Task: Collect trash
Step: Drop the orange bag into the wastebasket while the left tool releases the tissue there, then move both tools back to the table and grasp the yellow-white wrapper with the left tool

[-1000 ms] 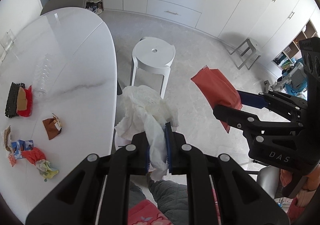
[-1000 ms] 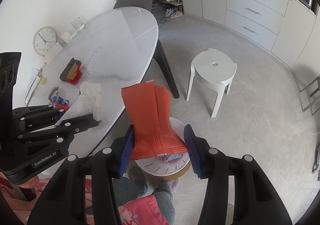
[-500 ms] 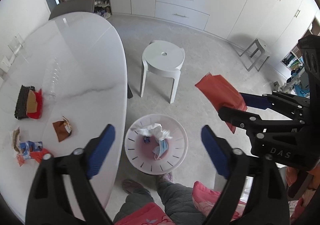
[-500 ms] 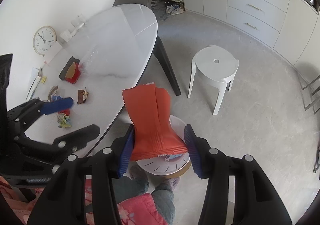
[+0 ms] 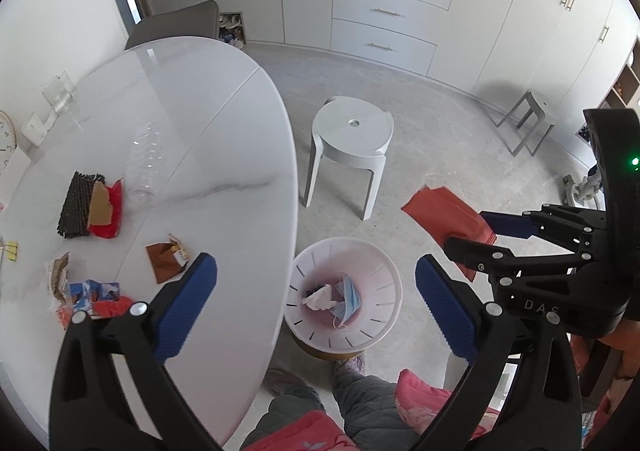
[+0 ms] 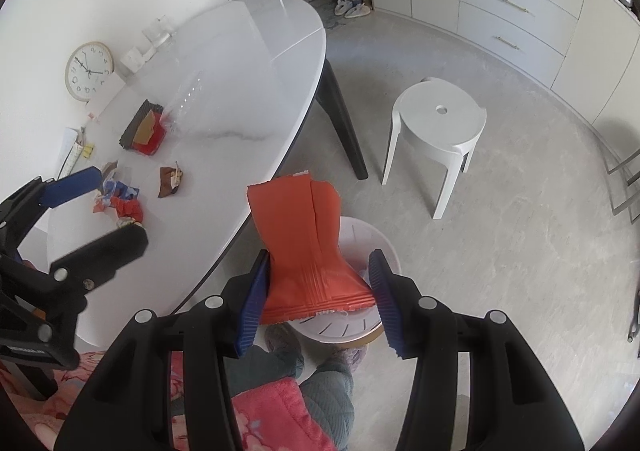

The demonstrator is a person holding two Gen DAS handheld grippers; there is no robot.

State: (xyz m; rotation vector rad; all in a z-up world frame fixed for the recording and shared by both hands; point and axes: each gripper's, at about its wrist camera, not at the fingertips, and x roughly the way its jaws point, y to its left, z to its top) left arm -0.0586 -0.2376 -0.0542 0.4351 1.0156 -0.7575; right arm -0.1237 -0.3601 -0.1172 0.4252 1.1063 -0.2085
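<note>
My left gripper (image 5: 316, 283) is open and empty above the white waste bin (image 5: 378, 263) on the floor by the table edge. The bin holds a white tissue (image 5: 318, 297) and a blue mask (image 5: 350, 297). My right gripper (image 6: 320, 291) is shut on an orange wrapper (image 6: 304, 243) and holds it over the bin (image 6: 386, 243); the wrapper also shows in the left wrist view (image 5: 448, 219). On the white table (image 5: 224, 155) lie a brown wrapper (image 5: 164, 261), a black-and-red packet (image 5: 90, 205), crumpled red and blue scraps (image 5: 96, 297) and a clear bottle (image 5: 146, 161).
A white stool (image 5: 350, 143) stands beyond the bin. A dark chair (image 5: 176, 25) is at the table's far end. A clock (image 6: 88, 69) leans on the wall. The person's legs (image 5: 344, 407) are below the grippers. Cabinets line the far wall.
My left gripper opened and let the white tissue fall into the bin, then drew back. The right gripper still holds the orange wrapper in about the same place.
</note>
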